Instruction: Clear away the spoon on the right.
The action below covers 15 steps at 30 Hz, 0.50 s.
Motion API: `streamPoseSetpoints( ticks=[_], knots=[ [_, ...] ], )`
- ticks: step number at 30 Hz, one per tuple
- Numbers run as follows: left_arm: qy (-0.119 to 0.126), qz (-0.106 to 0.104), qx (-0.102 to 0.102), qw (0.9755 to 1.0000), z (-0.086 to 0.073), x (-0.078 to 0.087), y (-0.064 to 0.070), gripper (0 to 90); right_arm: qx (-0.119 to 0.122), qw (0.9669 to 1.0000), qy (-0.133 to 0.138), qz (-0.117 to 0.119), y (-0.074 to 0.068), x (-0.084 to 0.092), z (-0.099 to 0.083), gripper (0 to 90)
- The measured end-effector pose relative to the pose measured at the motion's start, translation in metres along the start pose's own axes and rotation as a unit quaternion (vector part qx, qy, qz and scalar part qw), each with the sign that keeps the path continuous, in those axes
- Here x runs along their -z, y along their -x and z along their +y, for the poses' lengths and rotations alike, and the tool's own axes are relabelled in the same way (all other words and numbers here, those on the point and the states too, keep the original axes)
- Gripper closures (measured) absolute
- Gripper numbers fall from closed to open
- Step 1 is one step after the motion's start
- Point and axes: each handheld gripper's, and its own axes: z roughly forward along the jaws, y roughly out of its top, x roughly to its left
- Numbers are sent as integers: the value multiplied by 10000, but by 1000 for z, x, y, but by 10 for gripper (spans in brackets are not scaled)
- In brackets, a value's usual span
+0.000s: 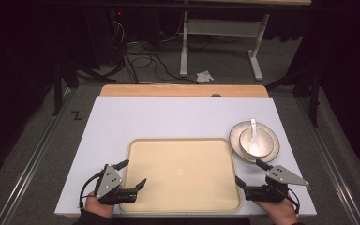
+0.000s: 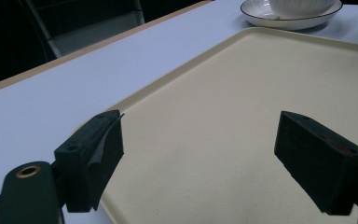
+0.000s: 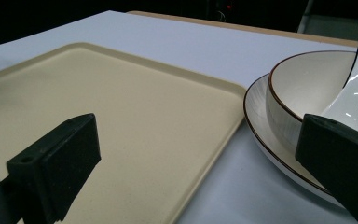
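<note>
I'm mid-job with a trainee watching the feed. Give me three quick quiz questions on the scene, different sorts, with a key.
1. True or false: the tray has something on it.
2. What stands on the plate? A) a cup B) a bowl with a spoon in it C) a fork
3. Fill in: the left tongs and right tongs are both ____.

Key: 1 false; 2 B; 3 open.

beige tray [image 1: 183, 173] empty; bowl [image 1: 258, 140], spoon [image 1: 253, 129] on plate [image 1: 236, 136].
</note>
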Motion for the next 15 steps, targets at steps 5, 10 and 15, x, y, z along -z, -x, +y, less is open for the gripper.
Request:
streamPoseSetpoints(
  ticks=[5, 10, 15],
  knots=[
    [-4, -28, -6, 10000, 0, -1, 0, 159, -52, 10000, -37, 13, 2, -1, -2, 8],
    [6, -22, -21, 10000, 0, -1, 1, 159, -59, 9999, -83, 37, 2, -2, -2, 8],
    [-3, -22, -11, 10000, 0, -1, 0, 159, -69, 9999, -102, 55, 3, -2, -3, 8]
  ],
)
